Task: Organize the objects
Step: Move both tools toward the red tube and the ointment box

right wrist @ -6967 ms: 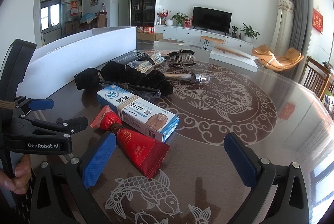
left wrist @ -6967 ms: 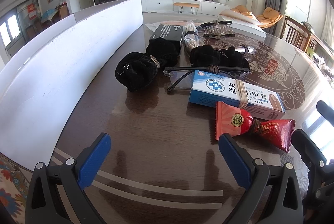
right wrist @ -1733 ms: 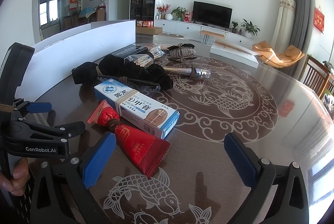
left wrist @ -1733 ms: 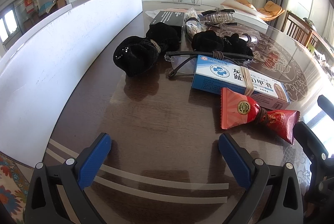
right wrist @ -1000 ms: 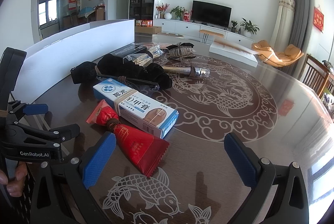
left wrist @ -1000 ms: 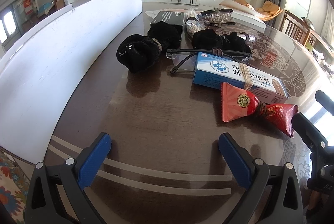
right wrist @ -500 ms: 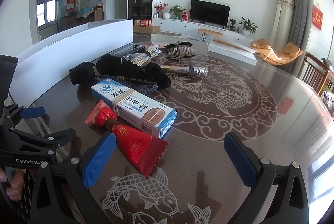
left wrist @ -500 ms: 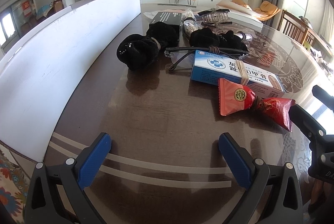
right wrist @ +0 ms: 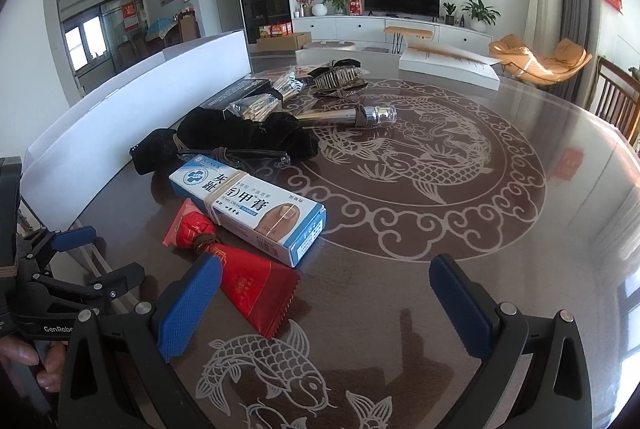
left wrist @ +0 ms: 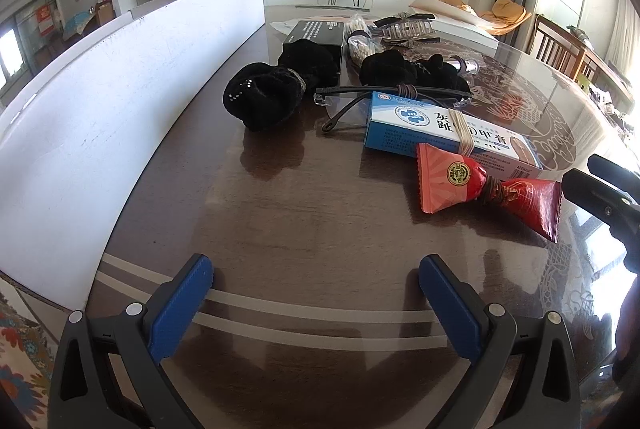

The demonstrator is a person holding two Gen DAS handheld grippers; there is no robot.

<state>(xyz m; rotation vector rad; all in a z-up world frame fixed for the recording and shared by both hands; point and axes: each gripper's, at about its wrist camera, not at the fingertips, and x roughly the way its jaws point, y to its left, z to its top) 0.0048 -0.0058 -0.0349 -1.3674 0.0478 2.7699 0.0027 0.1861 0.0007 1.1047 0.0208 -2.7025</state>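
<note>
A red snack packet [left wrist: 480,189] tied at its middle lies on the dark round table, beside a blue-and-white medicine box [left wrist: 440,133] with a rubber band. Behind them lie glasses [left wrist: 360,97] and two black cloth bundles [left wrist: 264,97]. My left gripper [left wrist: 316,293] is open and empty, over bare table short of these objects. My right gripper [right wrist: 324,293] is open and empty; its left finger pad [right wrist: 188,309] is close to the red packet [right wrist: 248,281], next to the box [right wrist: 248,205].
A white board [left wrist: 112,85] stands along the table's left side. Farther back lie a black box [left wrist: 316,33], a bag of sticks [right wrist: 264,97], a hair clip [right wrist: 340,77] and a metal tube [right wrist: 348,115]. The table edge is near on the right.
Both grippers have drifted only slightly; the views shift a little. Both stay open and empty, and no object has moved.
</note>
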